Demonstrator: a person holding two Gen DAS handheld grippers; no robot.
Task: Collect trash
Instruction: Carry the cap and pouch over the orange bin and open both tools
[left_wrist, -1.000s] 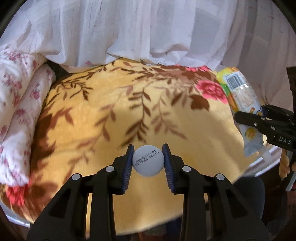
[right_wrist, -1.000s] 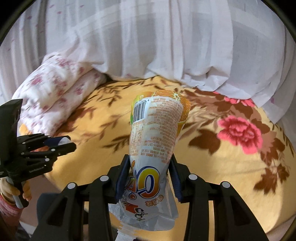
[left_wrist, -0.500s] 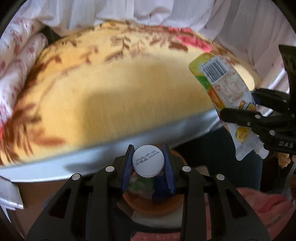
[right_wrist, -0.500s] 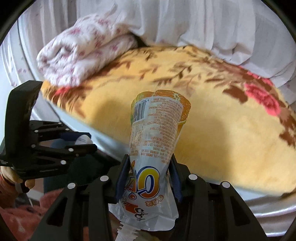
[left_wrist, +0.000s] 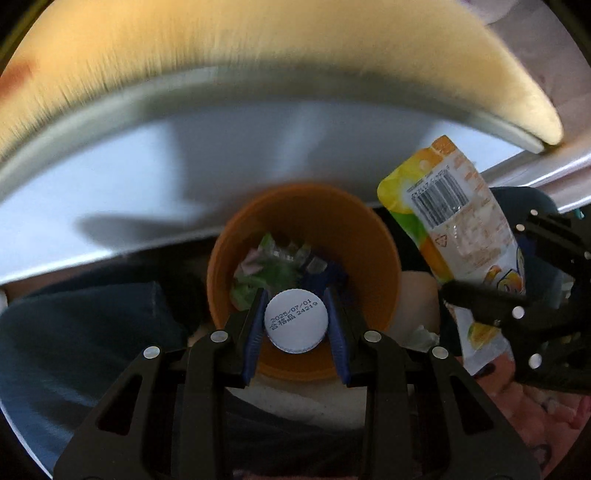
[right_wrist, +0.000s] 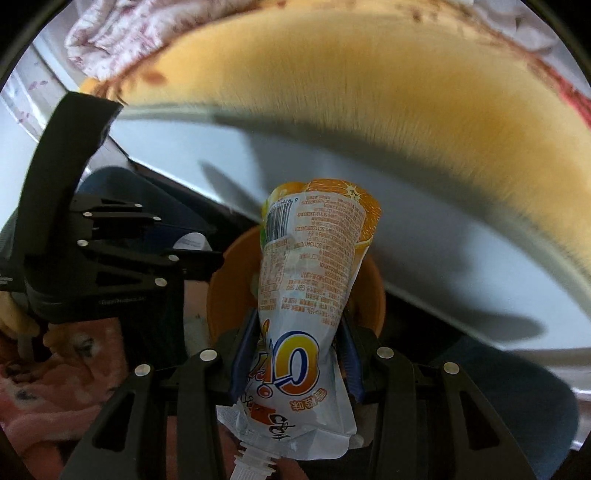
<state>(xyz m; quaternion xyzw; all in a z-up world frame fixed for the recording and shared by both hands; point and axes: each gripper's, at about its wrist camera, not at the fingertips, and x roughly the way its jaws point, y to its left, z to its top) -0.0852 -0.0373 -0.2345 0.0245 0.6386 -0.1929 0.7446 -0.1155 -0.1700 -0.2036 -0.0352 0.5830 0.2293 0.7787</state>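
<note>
Left wrist view first: the left gripper (left_wrist: 295, 325) has its blue-padded jaws clamped on a white bottle cap (left_wrist: 296, 320), printed date code facing the lens, and that cap hangs right over the open mouth of the orange bin (left_wrist: 373, 254). Down inside the bin there's crumpled trash (left_wrist: 273, 267), greenish and pinkish wrappers in a heap. Off to the right of the bin, the right gripper (left_wrist: 480, 299) comes in from the side with its jaws pinched on a juice pouch (left_wrist: 454, 229), barcode end pointing up, the pouch standing beside the bin's rim rather than over its opening from this angle. Behind it all, a pale bed frame panel (left_wrist: 221, 155) curves across, topped by a blurred yellow blanket (left_wrist: 258, 37). Over to the right wrist view: the right gripper (right_wrist: 295, 354) squeezes the juice pouch (right_wrist: 306, 295) around its lower half, the white spout (right_wrist: 255, 461) poking out toward the camera and the orange-printed top tilting up and slightly right. The orange bin (right_wrist: 225, 291) sits directly behind the pouch, mostly covered by it. On the left, the left gripper (right_wrist: 184, 251) shows side-on, the white bottle cap (right_wrist: 190, 242) peeking between its fingers just beside the bin's rim. The yellow blanket (right_wrist: 369, 92) fills the top, with a floral quilt (right_wrist: 122, 29) bunched in the upper left corner.
</note>
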